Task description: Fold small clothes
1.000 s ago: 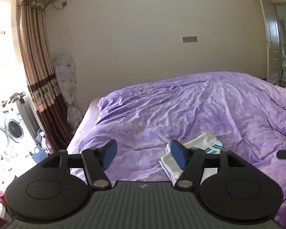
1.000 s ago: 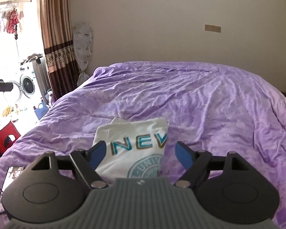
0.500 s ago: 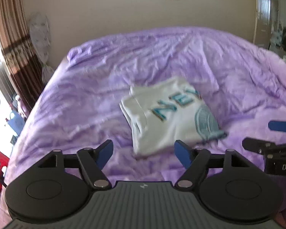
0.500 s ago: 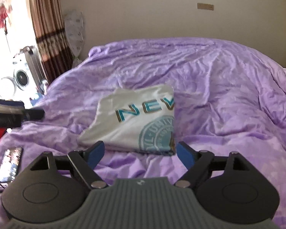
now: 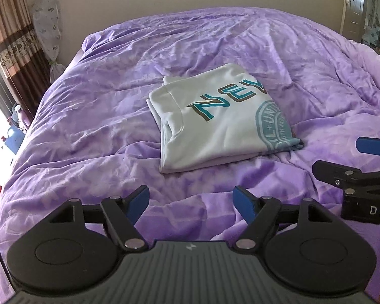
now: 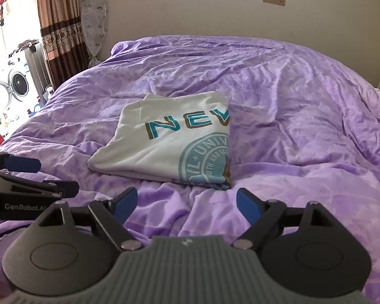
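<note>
A white T-shirt (image 5: 215, 129) with teal "NEV" lettering and a round teal crest lies folded into a rough rectangle on the purple bedspread (image 5: 93, 126). My left gripper (image 5: 190, 195) hovers just short of the shirt's near edge, open, with only bedspread between its blue pads. My right gripper (image 6: 187, 195) is open too and hangs before the shirt's (image 6: 164, 147) near right corner, touching nothing. Each gripper shows at the edge of the other's view: the right gripper (image 5: 342, 155) at the right, the left gripper (image 6: 55, 176) at the left.
The wrinkled bedspread (image 6: 304, 131) covers the whole bed up to a beige wall. Left of the bed hang brown curtains (image 6: 58, 20), with a washing machine (image 6: 17, 86) and clutter behind them. A door (image 5: 354, 7) stands at the far right.
Both grippers have dropped and tipped downward toward the bed, so the folded shirt now sits fully in view ahead of the fingers. The left jaws stand slightly wider.
</note>
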Demonstrator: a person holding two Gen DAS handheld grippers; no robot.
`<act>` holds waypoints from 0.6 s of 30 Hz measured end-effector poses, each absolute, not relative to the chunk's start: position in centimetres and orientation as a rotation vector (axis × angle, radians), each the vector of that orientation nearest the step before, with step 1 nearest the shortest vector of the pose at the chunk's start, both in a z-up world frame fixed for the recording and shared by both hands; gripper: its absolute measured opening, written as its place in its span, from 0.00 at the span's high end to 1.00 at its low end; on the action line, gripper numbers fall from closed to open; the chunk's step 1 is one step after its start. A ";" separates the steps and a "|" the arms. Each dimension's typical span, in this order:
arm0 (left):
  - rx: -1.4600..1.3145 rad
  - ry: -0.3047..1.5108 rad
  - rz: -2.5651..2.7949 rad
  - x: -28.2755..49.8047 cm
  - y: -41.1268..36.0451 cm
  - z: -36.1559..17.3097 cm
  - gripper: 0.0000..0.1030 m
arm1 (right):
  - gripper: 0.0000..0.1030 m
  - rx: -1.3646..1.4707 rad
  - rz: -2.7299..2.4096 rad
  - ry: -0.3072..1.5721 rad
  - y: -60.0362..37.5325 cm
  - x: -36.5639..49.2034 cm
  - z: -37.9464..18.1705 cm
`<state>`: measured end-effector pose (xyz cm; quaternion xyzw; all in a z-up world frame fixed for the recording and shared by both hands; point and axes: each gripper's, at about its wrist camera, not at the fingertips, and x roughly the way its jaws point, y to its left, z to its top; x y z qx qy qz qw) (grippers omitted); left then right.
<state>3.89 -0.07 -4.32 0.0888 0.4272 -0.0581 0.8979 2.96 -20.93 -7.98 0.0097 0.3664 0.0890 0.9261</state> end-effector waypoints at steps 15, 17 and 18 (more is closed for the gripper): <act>0.184 0.890 -0.117 3.9 -0.1 -4.4 0.15 | 0.21 0.024 0.184 0.752 -20.9 2.9 -8.1; 0.182 0.893 -0.113 3.8 -0.1 -4.4 0.15 | 0.21 0.025 0.186 0.754 -20.8 3.0 -8.2; 0.182 0.894 -0.112 3.8 -0.1 -4.6 0.15 | 0.21 0.026 0.186 0.754 -20.8 3.0 -8.2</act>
